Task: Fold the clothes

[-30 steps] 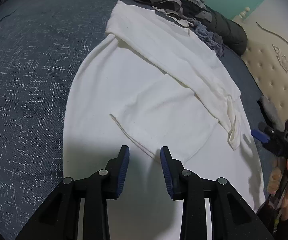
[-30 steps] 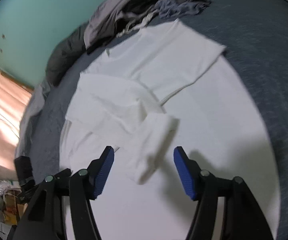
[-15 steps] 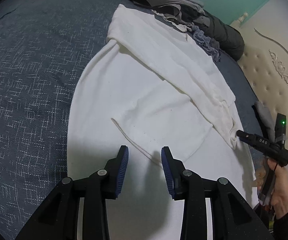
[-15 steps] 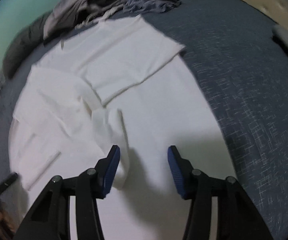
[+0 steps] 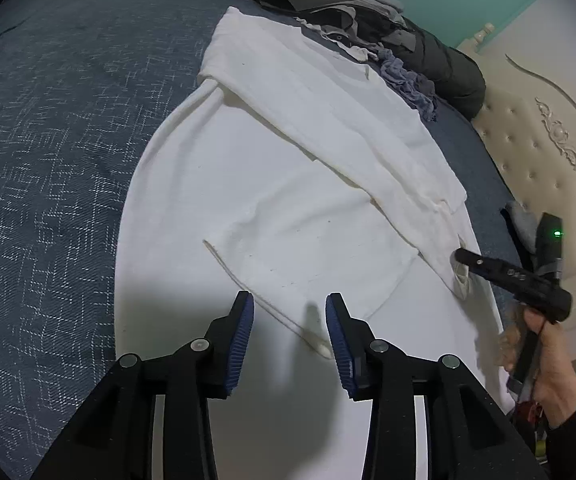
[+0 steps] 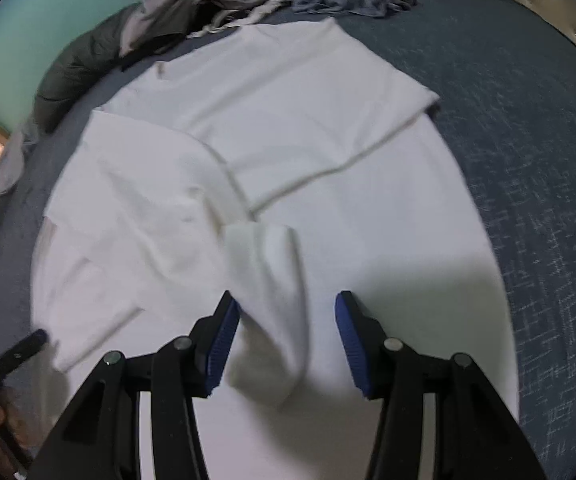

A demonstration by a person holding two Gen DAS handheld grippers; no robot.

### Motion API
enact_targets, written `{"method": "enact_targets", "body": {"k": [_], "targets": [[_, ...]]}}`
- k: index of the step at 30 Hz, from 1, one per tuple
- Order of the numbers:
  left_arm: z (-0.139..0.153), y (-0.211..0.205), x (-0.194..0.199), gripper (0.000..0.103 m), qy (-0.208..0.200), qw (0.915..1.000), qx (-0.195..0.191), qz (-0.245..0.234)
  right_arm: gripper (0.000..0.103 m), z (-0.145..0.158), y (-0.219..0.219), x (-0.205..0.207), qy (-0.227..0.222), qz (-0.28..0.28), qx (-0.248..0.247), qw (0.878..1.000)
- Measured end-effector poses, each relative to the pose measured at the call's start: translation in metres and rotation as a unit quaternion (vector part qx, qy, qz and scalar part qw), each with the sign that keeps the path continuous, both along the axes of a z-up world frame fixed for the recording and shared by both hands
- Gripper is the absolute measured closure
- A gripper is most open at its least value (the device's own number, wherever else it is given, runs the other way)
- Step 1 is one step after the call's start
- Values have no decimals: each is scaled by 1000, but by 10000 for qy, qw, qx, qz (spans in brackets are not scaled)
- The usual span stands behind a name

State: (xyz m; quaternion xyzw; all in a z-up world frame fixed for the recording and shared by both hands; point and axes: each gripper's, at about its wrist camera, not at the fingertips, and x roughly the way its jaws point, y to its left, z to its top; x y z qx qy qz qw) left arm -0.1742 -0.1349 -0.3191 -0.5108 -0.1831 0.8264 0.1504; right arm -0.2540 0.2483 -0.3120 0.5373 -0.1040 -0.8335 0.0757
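Note:
A white long-sleeved shirt [image 5: 288, 200] [image 6: 308, 120] lies spread on the bed, one sleeve [image 5: 408, 184] folded across its body. My left gripper [image 5: 288, 320] hovers low over a folded hem edge near the shirt's bottom. Its jaws are opening, and the cloth lies under them without either pad pressing on it. My right gripper [image 6: 286, 304] [image 5: 464, 258] points down at that sleeve's end [image 6: 271, 280]. Its jaws are closing. The sleeve end lies between them near the left pad, and the right pad stands apart from it.
The blue patterned bed cover [image 5: 47, 160] [image 6: 528, 160] surrounds the shirt. A heap of grey and dark clothes [image 5: 328, 4] [image 6: 207, 0] lies beyond the collar. A cream tufted headboard [image 5: 528, 140] stands at the right. A hand [image 5: 548, 360] holds the right gripper.
The right gripper came down over the sleeve end and its jaws narrowed around it. The left gripper stayed in place and its jaws widened slightly.

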Motion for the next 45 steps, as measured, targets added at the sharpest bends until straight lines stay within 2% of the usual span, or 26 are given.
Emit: {"method": "enact_targets", "body": {"k": [4,6,8,12,17,18,19,20,22,25,30,34,38,41,45], "targets": [[-2,0,-2,59,3,10000,-16,-29,56,9,28,5,224,-462,39,9987],[-3,-1,-3,59,-6,10000,-9,-10,56,13,39,7,332,-591,-202,9975],[-6,-1,-3,58,-23,10000,2,7,56,15,43,8,381,-484,-488,9969],[-9,0,-3,57,-53,10000,29,27,56,8,29,-6,230,-287,-547,9978],[-7,1,-3,56,-13,10000,28,24,56,0,35,-7,151,-428,-707,9965],[-7,1,-3,56,-8,10000,21,20,58,-3,35,-6,127,-389,-747,9964],[-8,1,-3,56,-5,10000,10,19,74,-3,36,-5,117,-362,-761,9964],[-8,0,-3,55,-9,10000,5,25,94,-3,36,-4,107,-334,-775,9964],[-9,-2,-4,55,-25,10000,2,42,95,-3,40,0,103,-356,-861,9956],[-10,-4,-4,55,-35,10000,-7,66,98,14,45,12,288,-366,-1010,9938],[-9,-8,-4,55,-34,9999,-99,97,99,54,63,39,815,-454,-1386,9859],[-5,-11,-4,55,-29,9997,-171,168,100,71,82,63,1228,-740,-1552,9774],[4,-13,-7,55,18,9992,-341,203,100,36,89,62,915,-975,-1672,9768],[10,-17,-14,55,44,9984,-519,217,100,14,92,60,735,-1097,-2055,9697],[14,-25,-29,55,6,9967,-770,251,97,8,84,52,722,-1107,-1897,9729]]}}
